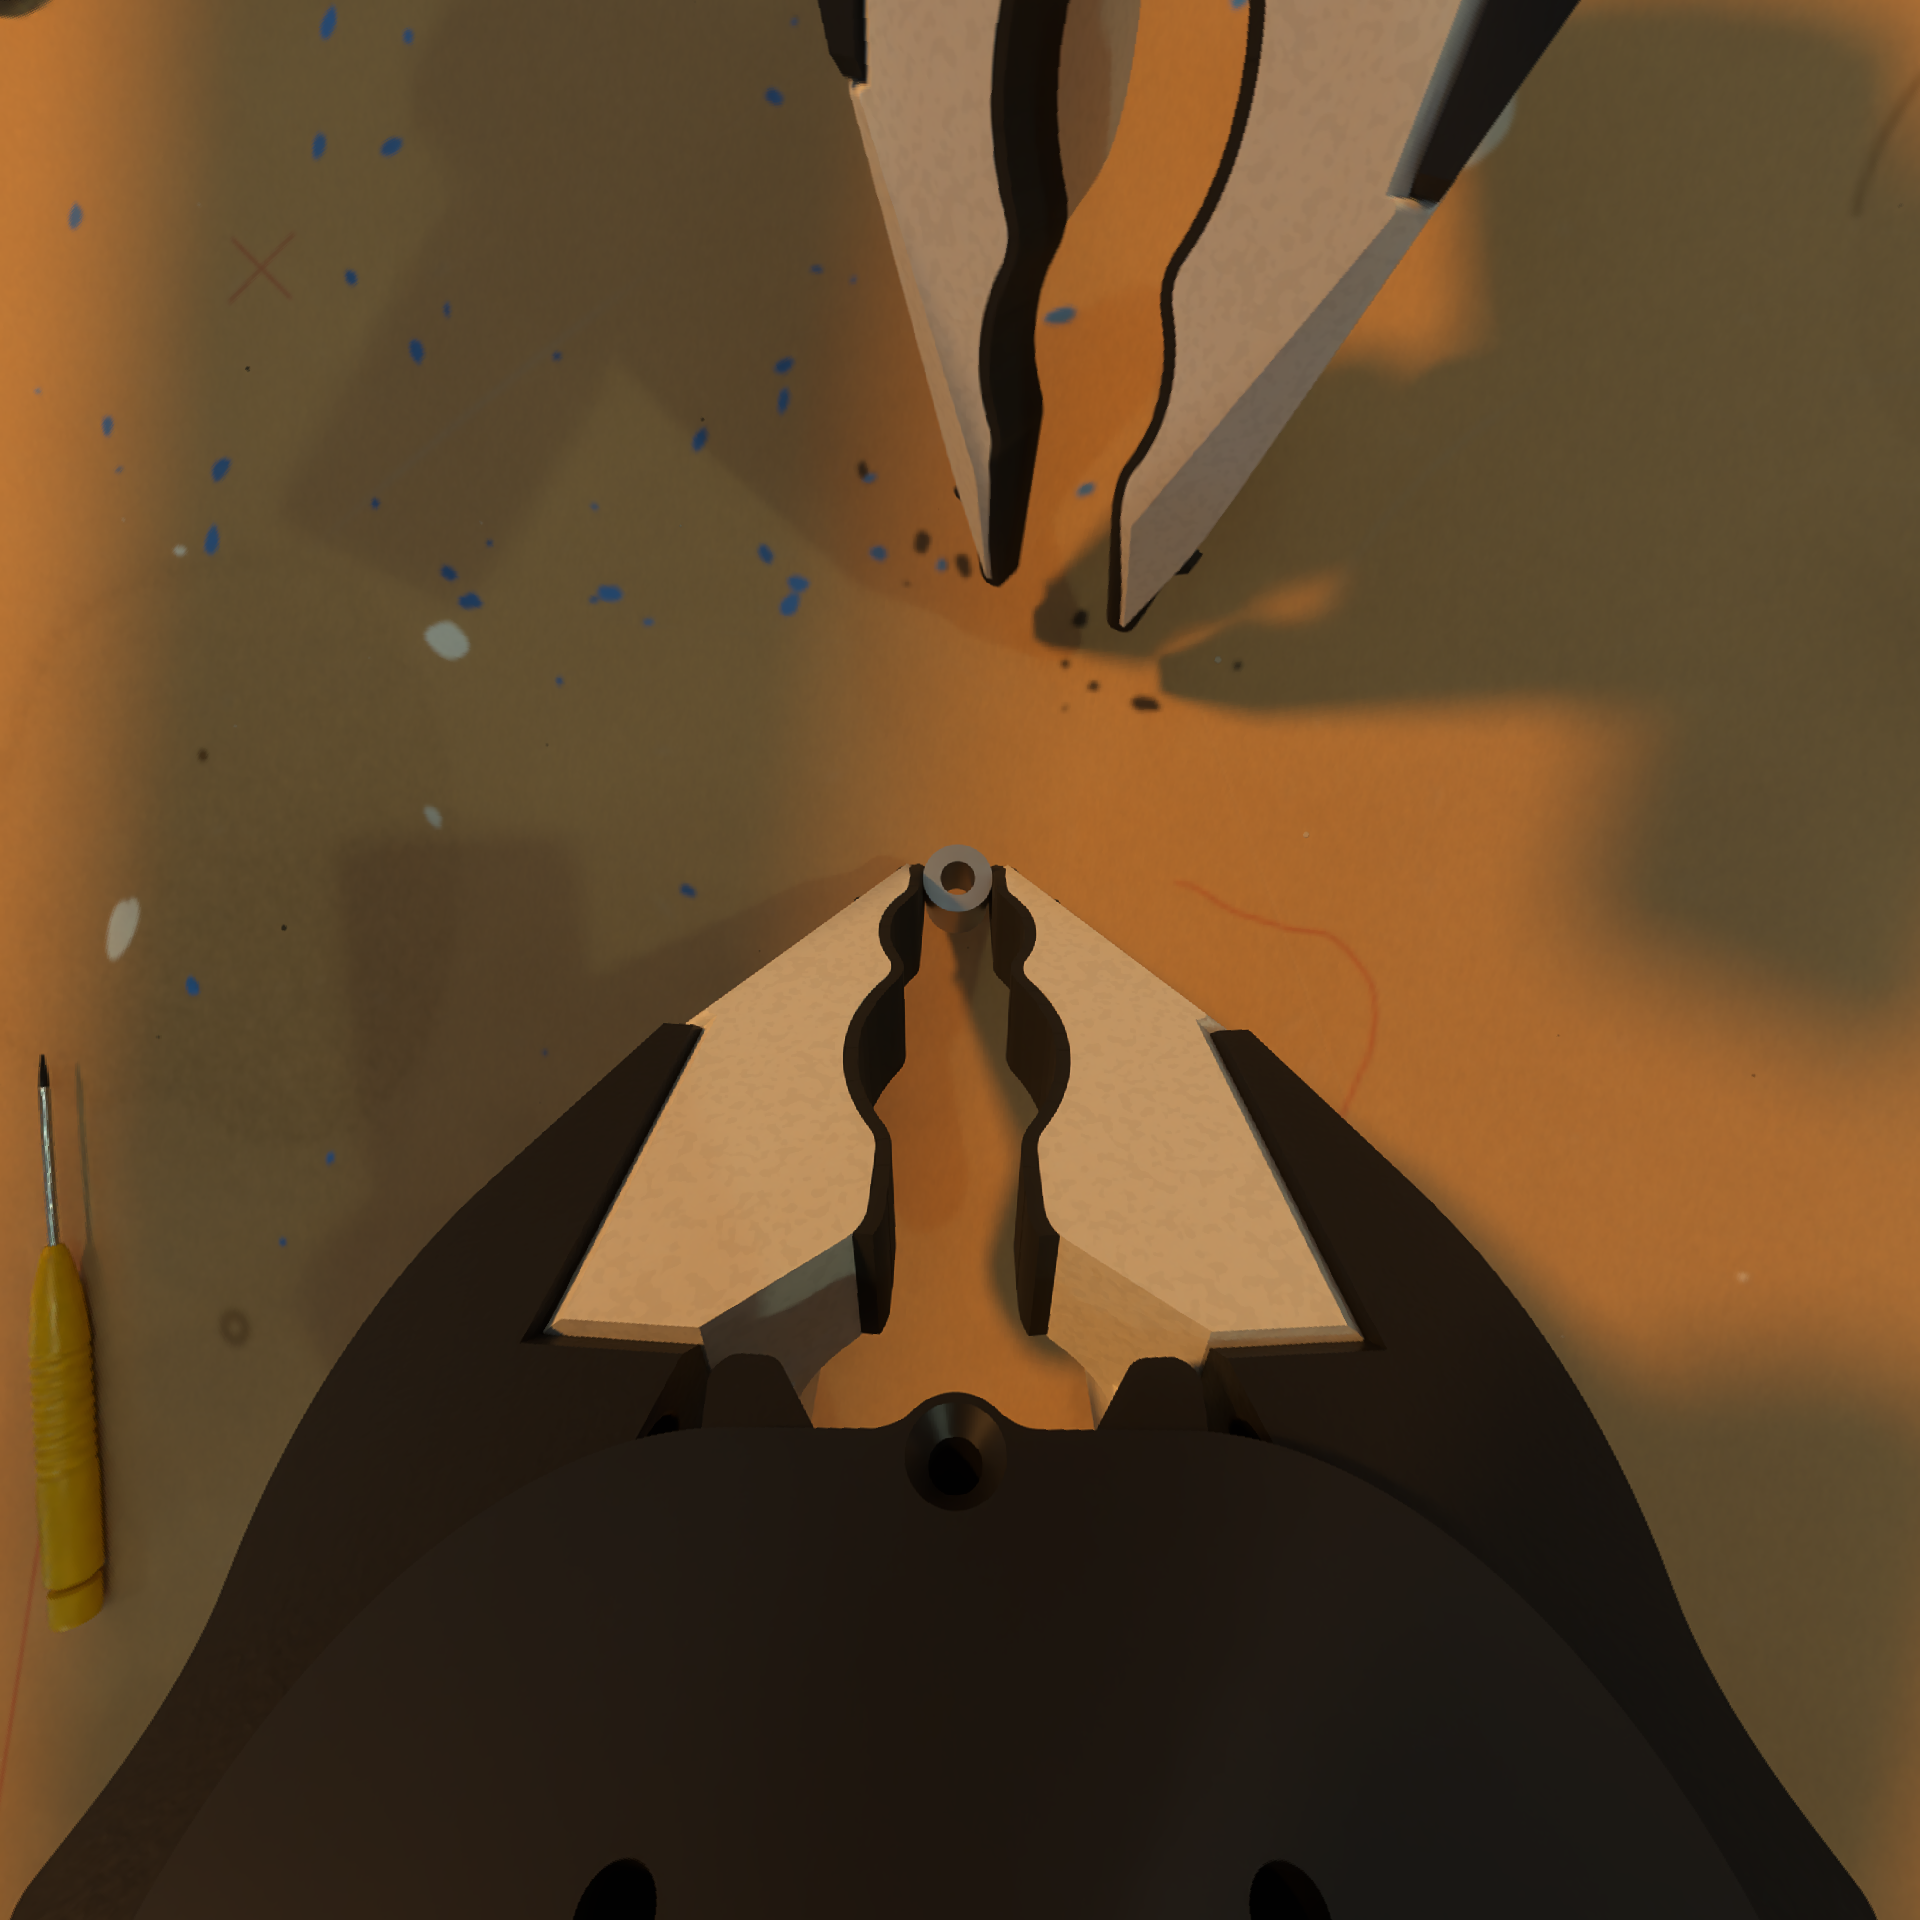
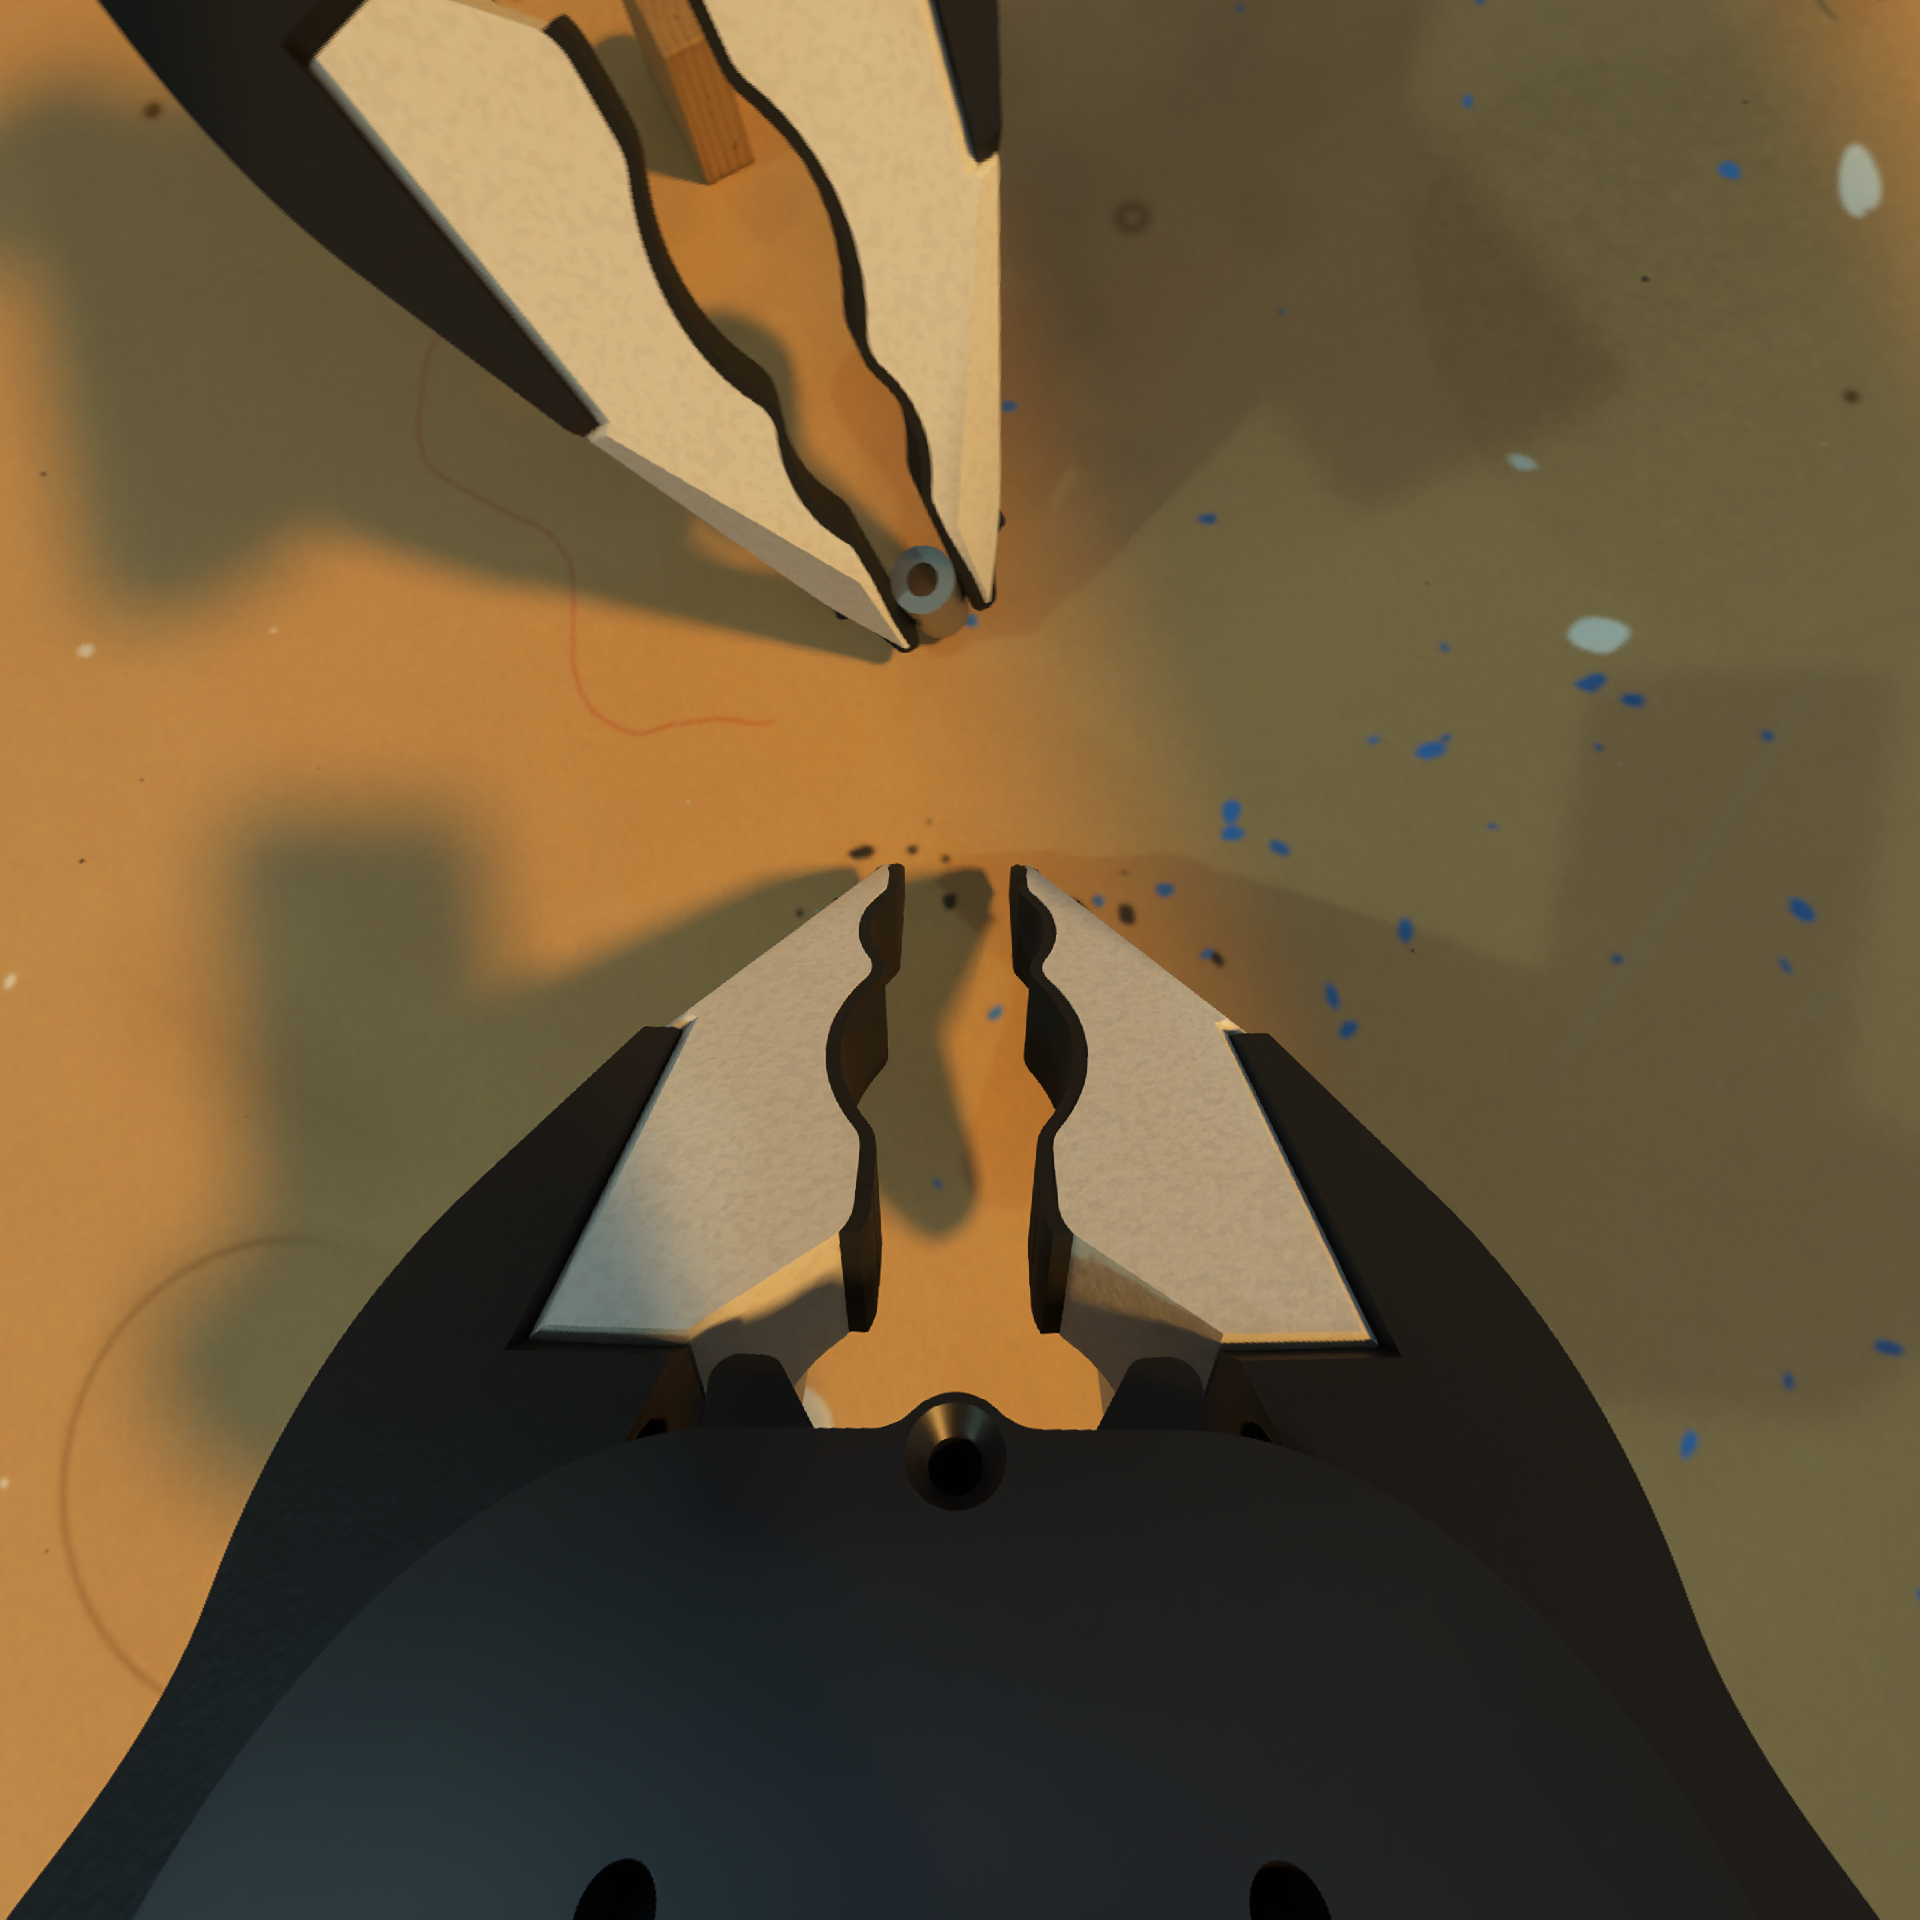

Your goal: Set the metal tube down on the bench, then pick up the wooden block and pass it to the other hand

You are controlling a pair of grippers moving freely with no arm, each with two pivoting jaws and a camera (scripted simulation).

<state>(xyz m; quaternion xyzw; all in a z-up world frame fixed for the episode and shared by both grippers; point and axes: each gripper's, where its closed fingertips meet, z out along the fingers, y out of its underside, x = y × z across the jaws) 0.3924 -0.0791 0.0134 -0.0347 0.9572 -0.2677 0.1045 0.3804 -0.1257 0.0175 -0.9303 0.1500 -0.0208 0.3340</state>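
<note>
Left claw [image 1: 957, 883] grips metal tube [image 1: 956, 881]

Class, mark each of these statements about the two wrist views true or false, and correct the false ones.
1. The left gripper grips the metal tube at its fingertips. True.
2. The right gripper holds the wooden block. False: its jaws are open and hold nothing; the block stands on the bench behind the left gripper.
3. A yellow-handled screwdriver lies on the bench. True.
4. The tube lies flat on the bench. False: it is clamped upright, open end facing the camera.
5. The paint specks on the bench are green. False: they are blue.
</note>
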